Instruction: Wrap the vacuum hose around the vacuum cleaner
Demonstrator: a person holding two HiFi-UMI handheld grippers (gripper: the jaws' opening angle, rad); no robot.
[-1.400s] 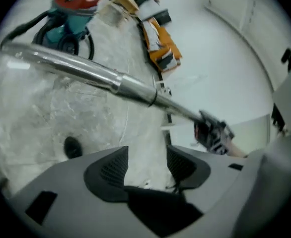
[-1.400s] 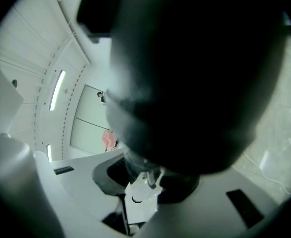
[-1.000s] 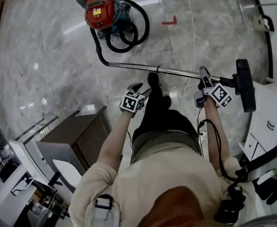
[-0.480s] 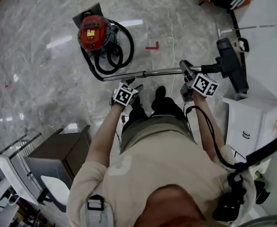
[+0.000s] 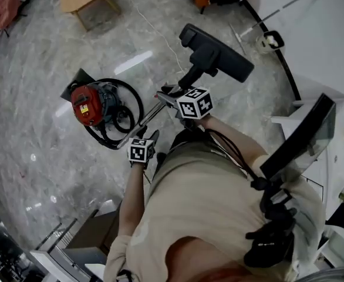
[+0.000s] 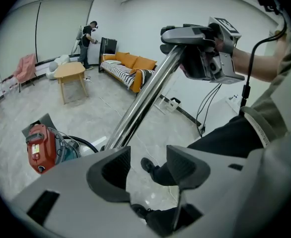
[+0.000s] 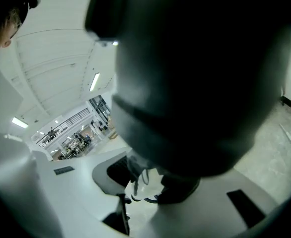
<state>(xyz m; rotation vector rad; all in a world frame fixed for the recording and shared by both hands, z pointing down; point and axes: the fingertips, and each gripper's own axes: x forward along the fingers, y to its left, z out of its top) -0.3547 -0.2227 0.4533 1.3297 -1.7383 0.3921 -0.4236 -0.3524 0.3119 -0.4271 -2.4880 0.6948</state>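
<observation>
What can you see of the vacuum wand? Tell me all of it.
The wand is a straight, shiny metal tube, held tilted off the floor. Its far end carries a wide black floor head. Its lower end runs into the black hose looped round the red vacuum cleaner. The right gripper is clamped on it near the head end. The left gripper, jaws apart and empty, is beside the tube without gripping it.

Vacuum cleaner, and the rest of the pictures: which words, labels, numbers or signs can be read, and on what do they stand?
No text can be read.
Vacuum: yellow label on its red top, too small to read.
Marker cubes: black-and-white squares only, no words.
</observation>
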